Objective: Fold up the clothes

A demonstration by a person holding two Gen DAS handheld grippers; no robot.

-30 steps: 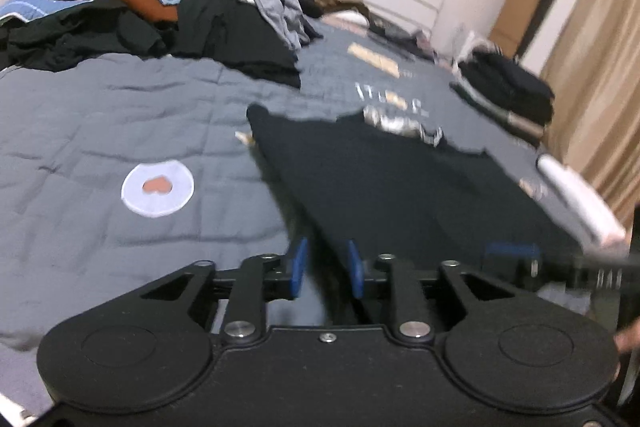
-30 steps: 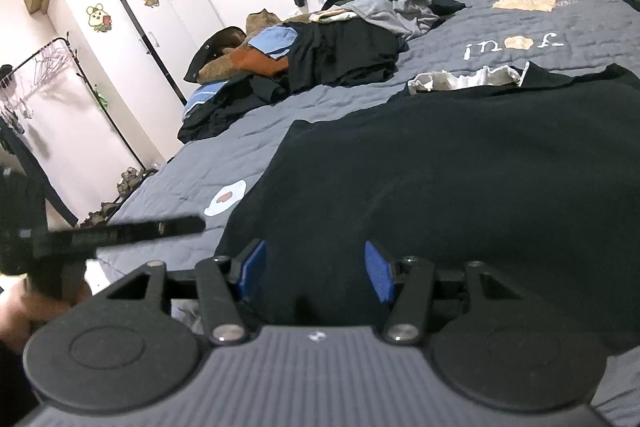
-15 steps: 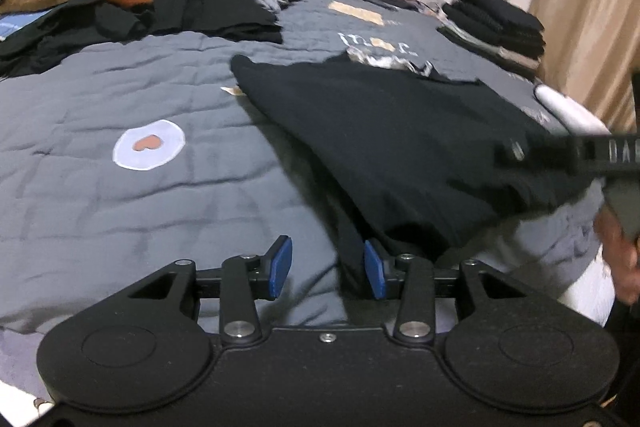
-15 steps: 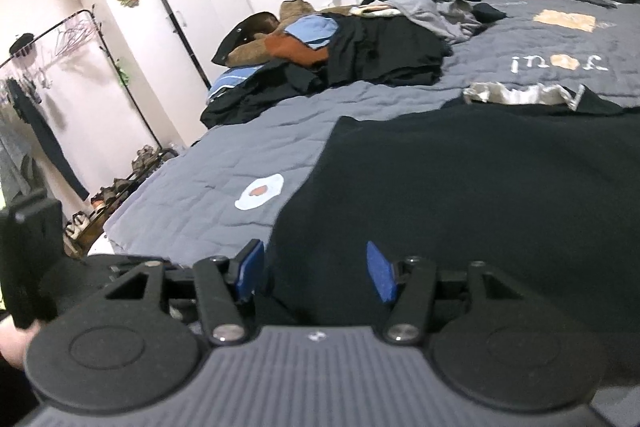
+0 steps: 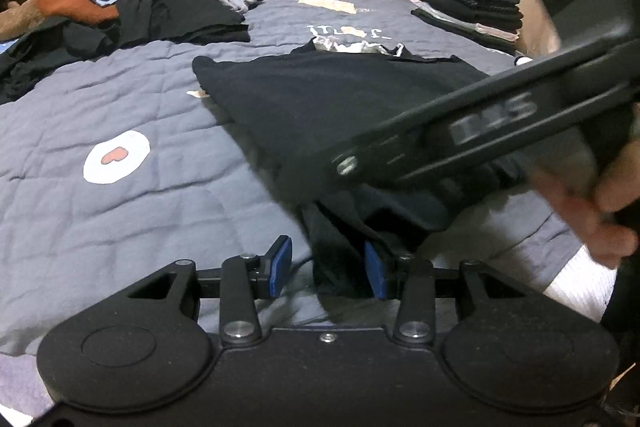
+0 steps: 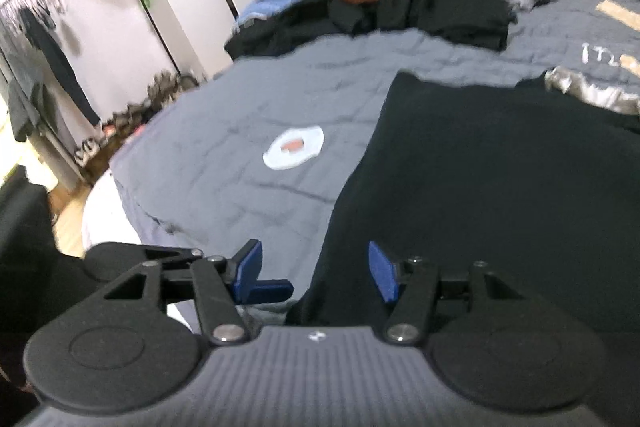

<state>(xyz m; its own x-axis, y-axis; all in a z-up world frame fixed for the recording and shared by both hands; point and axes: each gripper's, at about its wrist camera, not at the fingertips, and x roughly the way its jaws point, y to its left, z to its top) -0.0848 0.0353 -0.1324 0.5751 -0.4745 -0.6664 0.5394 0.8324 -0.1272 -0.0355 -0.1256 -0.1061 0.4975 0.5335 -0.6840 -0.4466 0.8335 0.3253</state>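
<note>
While the black shirt [image 5: 340,107] lies flat on the grey quilt [image 5: 120,99], both grippers sit at its near hem: left [image 5: 327,269] spread wide, right [image 6: 316,269] likewise released, gripping nothing.

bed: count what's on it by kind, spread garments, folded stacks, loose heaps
Spread black garment: 1
Neat folded stack of dark clothes: 1
Loose heap of mixed unfolded clothes: 1
Total on the grey quilted bed cover: 3

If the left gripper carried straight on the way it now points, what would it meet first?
Most likely the bunched hem of the black cotton garment, already hanging between the open left gripper fingers; depth is uncertain.
</note>
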